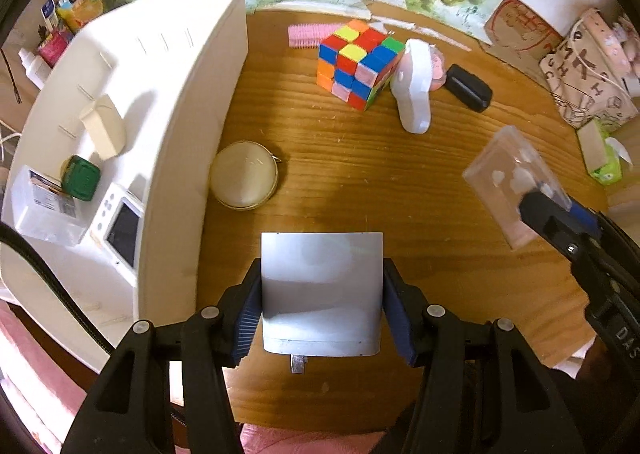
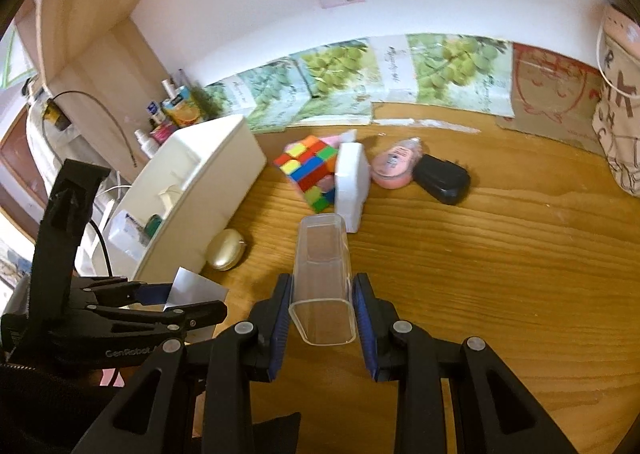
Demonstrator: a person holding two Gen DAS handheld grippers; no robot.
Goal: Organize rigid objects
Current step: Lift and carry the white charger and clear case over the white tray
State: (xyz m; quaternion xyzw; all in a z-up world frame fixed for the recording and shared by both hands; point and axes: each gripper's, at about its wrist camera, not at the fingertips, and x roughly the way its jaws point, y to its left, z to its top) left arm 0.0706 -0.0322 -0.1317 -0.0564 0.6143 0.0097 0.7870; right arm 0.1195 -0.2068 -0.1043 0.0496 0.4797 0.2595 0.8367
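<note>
Left gripper [image 1: 322, 294] clamped on a flat grey metal box [image 1: 321, 290], pads pressed to both its sides, held over the near part of the bench [image 1: 400, 182]. Right gripper [image 2: 322, 310] likewise clamped, on a clear plastic case [image 2: 323, 278] pointing forward, lifted off the wood.

Looks like mid-carry: both pieces picked up, neither placed yet. White organizer tray [image 1: 168, 102] sits just left of the left gripper, already holding a green-lidded jar [image 1: 82, 178], a small screen device [image 1: 120, 230] and a cream block [image 1: 105, 130]. Probably the drop-off spot.

Next move, at a guess: swing left, lift over the tall tray wall, then lower into a free slot. Needs height, as that wall stands proud of the bench.

Round cream pouch [image 1: 244, 180] lies right against the tray's base, ahead and left of the grey box; easy to clip on a low sweep. Ahead, well apart: puzzle cube [image 1: 358, 64], white handheld gadget [image 1: 414, 88] touching it, black case [image 1: 468, 88] and a pink tub [image 2: 394, 168] beyond. Bare wood between the two grippers, fair room to manoeuvre there. Near edge of the bench directly below the left gripper.
</note>
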